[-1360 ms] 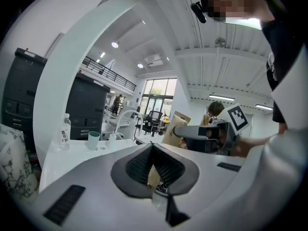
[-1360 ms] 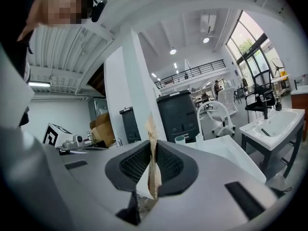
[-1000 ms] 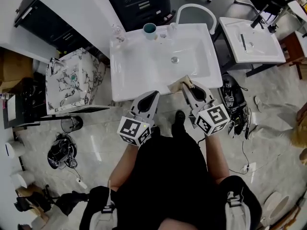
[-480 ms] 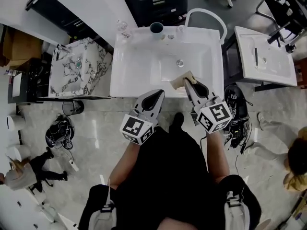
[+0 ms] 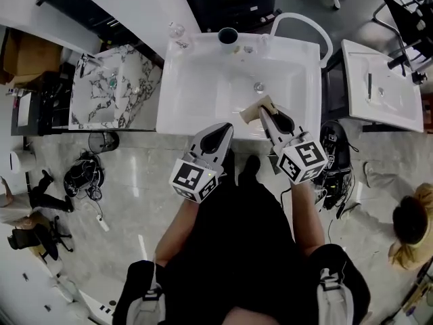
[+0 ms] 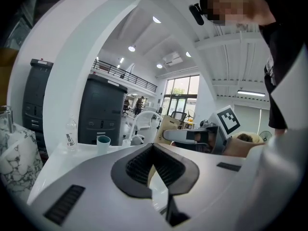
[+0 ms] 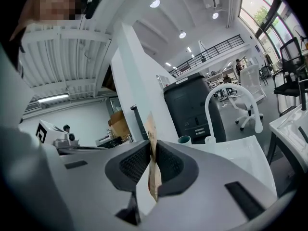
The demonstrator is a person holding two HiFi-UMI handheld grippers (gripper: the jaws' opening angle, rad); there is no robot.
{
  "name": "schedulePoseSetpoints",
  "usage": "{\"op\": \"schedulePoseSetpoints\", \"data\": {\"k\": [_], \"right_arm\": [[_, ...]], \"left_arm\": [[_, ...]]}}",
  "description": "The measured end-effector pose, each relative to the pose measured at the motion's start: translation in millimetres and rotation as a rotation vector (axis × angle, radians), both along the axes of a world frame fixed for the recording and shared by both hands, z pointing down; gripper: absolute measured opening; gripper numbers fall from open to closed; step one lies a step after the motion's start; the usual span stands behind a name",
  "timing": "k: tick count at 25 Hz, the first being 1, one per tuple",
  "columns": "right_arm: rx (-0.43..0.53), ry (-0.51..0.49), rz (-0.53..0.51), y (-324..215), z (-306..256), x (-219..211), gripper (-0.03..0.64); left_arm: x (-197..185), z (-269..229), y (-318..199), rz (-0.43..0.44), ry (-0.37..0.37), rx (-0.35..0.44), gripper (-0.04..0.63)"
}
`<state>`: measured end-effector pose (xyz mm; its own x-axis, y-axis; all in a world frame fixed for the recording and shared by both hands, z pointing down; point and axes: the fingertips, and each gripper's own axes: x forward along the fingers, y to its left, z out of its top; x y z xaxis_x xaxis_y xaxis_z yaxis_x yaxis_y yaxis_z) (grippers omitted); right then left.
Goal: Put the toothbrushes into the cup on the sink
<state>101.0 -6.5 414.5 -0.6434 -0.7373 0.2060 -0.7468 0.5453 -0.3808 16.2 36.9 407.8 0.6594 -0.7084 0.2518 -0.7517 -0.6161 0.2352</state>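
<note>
Gloss ceramic, matt plastic, paper.
Sink (image 5: 196, 107) smooth glossy white, ceramic-looking; floor (image 5: 128, 181) polished, reflective; left gripper (image 5: 222, 127), right gripper (image 5: 263, 112) matt grey plastic, dark ribbed pads (image 7: 136, 165); tan sheet (image 7: 153, 178) thin, papery, matt.

I have the sink (image 5: 196, 100) at 12 o'clock, the cup (image 5: 228, 36) on its far rim, the arched tap (image 5: 301, 20) beside that toward 1. My right gripper (image 5: 267, 112), clamping a flat packet (image 5: 254, 110), is over the near rim; my left gripper (image 5: 220, 128) sits at its 8 o'clock. A second sink (image 5: 385, 107) lies at 2 o'clock
</note>
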Motion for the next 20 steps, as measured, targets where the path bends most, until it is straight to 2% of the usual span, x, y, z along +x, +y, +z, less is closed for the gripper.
{"op": "schedulePoseSetpoints", "data": {"k": [6, 20], "right_arm": [[0.001, 0.023, 0.027, -28, -5, -14, 0.055], [0.013, 0.076, 0.185, -111, -21, -32, 0.055]], "left_arm": [[-17, 0, -36, 0.008, 0.036, 0.004, 0.014], [-51, 2, -116, 0.115, 0.110, 0.008, 0.014]]}}
